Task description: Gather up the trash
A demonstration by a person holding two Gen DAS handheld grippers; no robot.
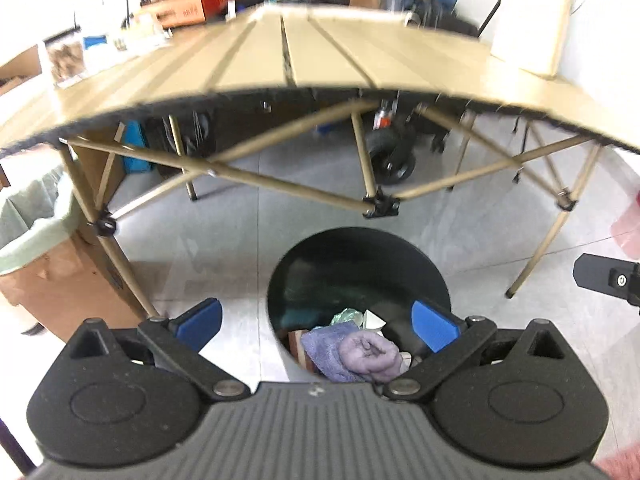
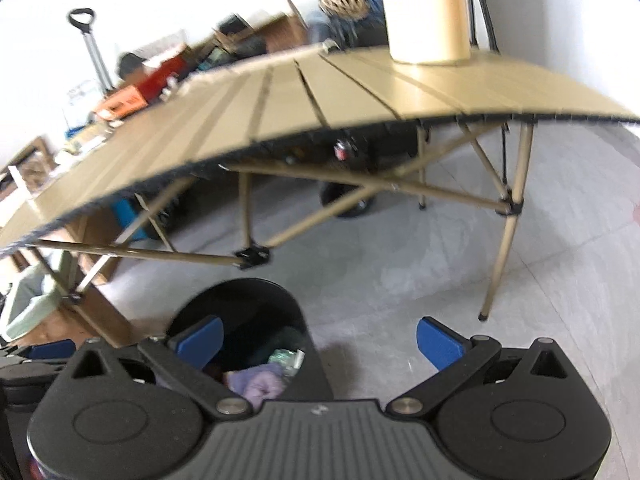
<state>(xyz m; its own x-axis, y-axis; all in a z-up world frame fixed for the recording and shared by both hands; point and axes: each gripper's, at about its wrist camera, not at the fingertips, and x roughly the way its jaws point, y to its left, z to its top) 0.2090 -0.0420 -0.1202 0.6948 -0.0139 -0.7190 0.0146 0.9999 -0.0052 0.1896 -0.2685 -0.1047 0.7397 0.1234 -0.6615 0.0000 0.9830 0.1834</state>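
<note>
Blue pads (image 1: 202, 320) tip both tools, and both tools stand wide apart with nothing between them. The left gripper (image 1: 318, 326) hangs released above the black trash bin (image 1: 356, 248), its right-hand pad overlapping the bin's rim in the picture. Inside the bin lie a purple cloth (image 1: 360, 354), a crumpled greenish wrapper (image 1: 347, 315) and a white scrap (image 1: 374, 319). The right gripper (image 2: 320, 340) is likewise spread and empty, hovering over bare grey floor (image 2: 400, 280) just right of the bin (image 2: 240, 300), its left pad crossing the bin's mouth in the picture.

Only the left wrist view shows the cardboard box lined with a pale green bag (image 1: 28, 216) by the table's left leg, and a black part of the other tool (image 1: 608, 278) at the right edge. Only the right wrist view shows the tan cylinder (image 2: 428, 12) standing on the folding table (image 2: 280, 120), and the left tool's blue pad (image 2: 52, 349) at its left edge.

The table's dark front edge runs above and beyond the bin; its crossed tan struts (image 1: 280, 176) hang beneath. Open floor lies to the right of the bin.
</note>
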